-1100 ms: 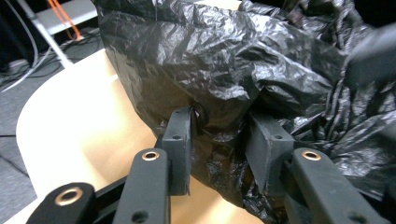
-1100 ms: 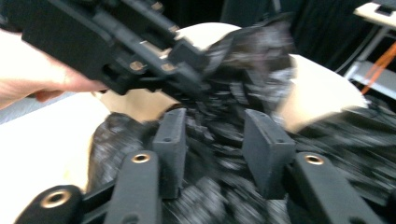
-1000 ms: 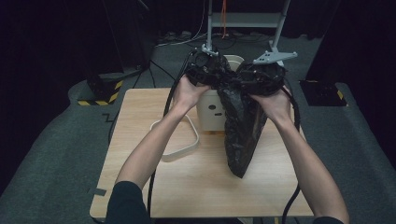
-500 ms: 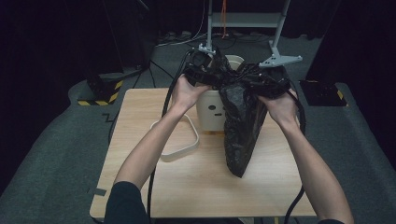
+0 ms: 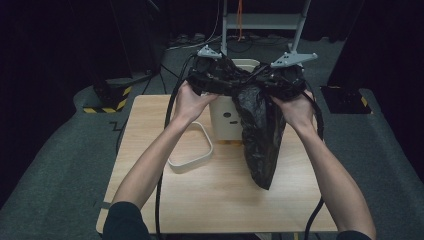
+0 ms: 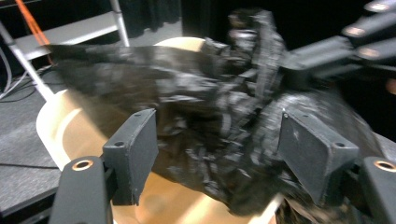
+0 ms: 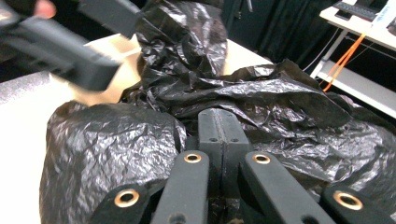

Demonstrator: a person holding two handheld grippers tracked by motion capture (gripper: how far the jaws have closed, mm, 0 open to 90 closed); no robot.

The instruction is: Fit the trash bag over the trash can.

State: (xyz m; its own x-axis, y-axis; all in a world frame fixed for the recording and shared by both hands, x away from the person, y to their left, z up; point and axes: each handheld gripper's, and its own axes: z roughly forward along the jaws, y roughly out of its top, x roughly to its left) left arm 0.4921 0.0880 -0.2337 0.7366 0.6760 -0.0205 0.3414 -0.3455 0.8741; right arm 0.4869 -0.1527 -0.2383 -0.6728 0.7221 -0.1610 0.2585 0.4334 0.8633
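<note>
A crumpled black plastic bag (image 5: 260,135) hangs over the front of a cream bin (image 5: 225,117) on the wooden table (image 5: 210,200). Its top is bunched between both grippers above the bin's mouth. My left gripper (image 5: 220,82) is open; its jaws have just been opening, and the bag (image 6: 196,93) lies loosely between them, above the bin (image 6: 51,121), without being pressed. My right gripper (image 5: 272,82) has just been closing. In the right gripper view its jaws (image 7: 218,114) are pressed together on a fold of the bag (image 7: 107,140).
A cream rounded ring (image 5: 192,150) lies flat on the table left of the bin. A metal stand (image 5: 260,20) rises behind the table. Cables trail from both grippers down past the forearms. A black-and-yellow striped base (image 5: 107,102) sits on the floor at the left.
The left hand has shifted slightly left and up, away from the right hand. The bag's top is now spread wider over the bin. The right hand has stayed put.
</note>
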